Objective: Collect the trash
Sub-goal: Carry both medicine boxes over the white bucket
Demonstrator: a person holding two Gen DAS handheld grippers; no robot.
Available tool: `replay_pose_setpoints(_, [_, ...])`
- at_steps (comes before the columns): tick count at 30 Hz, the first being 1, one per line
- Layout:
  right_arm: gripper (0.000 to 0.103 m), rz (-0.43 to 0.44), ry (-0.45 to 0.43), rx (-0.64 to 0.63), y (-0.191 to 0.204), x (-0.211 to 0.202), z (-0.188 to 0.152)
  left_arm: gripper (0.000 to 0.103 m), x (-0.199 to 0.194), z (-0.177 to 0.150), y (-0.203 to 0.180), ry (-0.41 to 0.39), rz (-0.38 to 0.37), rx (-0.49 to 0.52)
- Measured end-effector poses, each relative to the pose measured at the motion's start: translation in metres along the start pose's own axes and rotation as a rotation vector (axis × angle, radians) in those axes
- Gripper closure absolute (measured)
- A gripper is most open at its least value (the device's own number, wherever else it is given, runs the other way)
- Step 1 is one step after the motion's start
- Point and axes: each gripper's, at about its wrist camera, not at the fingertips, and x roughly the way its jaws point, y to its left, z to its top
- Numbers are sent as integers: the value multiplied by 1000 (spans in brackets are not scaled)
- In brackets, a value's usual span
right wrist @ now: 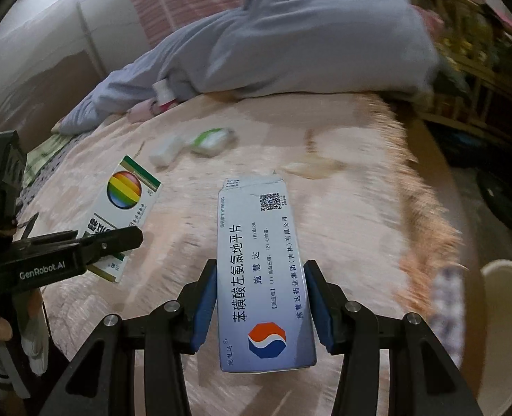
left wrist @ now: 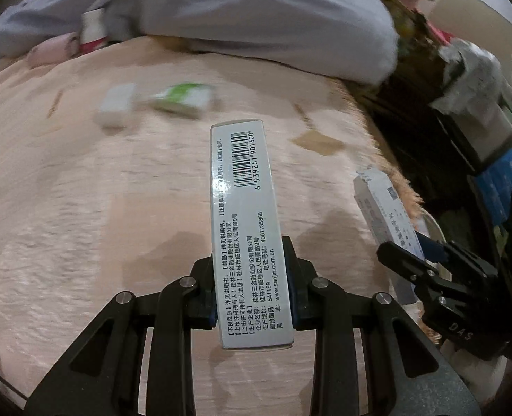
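Here, left gripper point(left wrist: 254, 287) is clamped on a grey box point(left wrist: 243, 208), narrow barcode face up, held over the pink blanket point(left wrist: 82, 190). Right gripper point(right wrist: 261, 306) is clamped on a blue box point(right wrist: 262, 277), also above the blanket. Far on the blanket lie a green packet point(right wrist: 212, 140) and a white box point(right wrist: 164, 152), blurred. A cream bin point(right wrist: 509, 319) sits right.
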Motion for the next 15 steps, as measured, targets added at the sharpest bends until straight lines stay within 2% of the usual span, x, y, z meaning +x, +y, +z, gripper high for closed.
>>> replay_pose_setpoints(15, [56,-157,-26,112,-99,-63,-33,77,32,-6,-120,54,-103,168])
